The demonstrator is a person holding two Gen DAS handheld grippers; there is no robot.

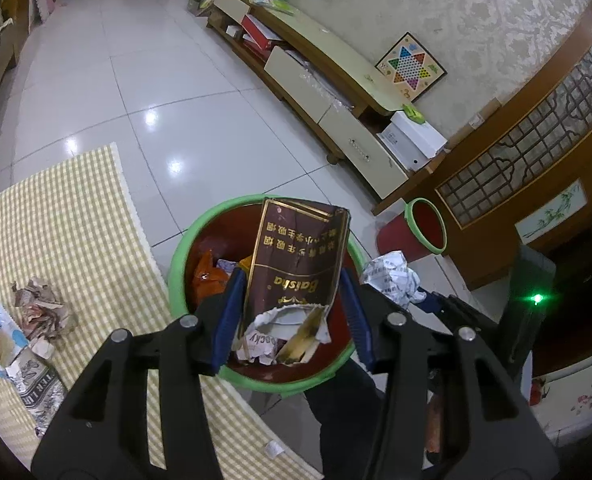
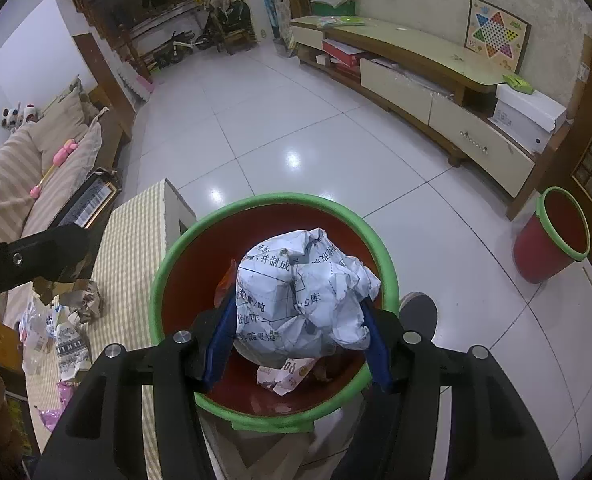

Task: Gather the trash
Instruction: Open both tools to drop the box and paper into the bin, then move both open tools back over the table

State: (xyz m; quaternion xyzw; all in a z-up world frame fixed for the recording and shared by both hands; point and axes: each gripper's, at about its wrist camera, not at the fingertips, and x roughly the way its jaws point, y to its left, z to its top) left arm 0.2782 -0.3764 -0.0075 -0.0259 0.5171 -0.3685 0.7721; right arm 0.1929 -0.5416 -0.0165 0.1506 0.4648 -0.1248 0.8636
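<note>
Between the blue pads of our left gripper (image 1: pixel 292 296) we pinch a torn brown cardboard cigarette carton with gold print (image 1: pixel 296 264). Its long axis runs away from the fingers, and its far end stands over the mouth of the red plastic bin with the green rim (image 1: pixel 182 248). Our right gripper (image 2: pixel 296 320) is pressed on a crumpled ball of white printed paper (image 2: pixel 303 296), and this ball also hangs directly above the same bin, over the wrappers inside it. So both pieces lie straight above the opening, not beside it; we judge that only a release is needed. On the yellow checked mat (image 1: pixel 76 208) to the left, more crumpled wrappers (image 1: pixel 40 312) wait. A second red bin (image 2: pixel 551 236) stands well apart on the right.
</note>
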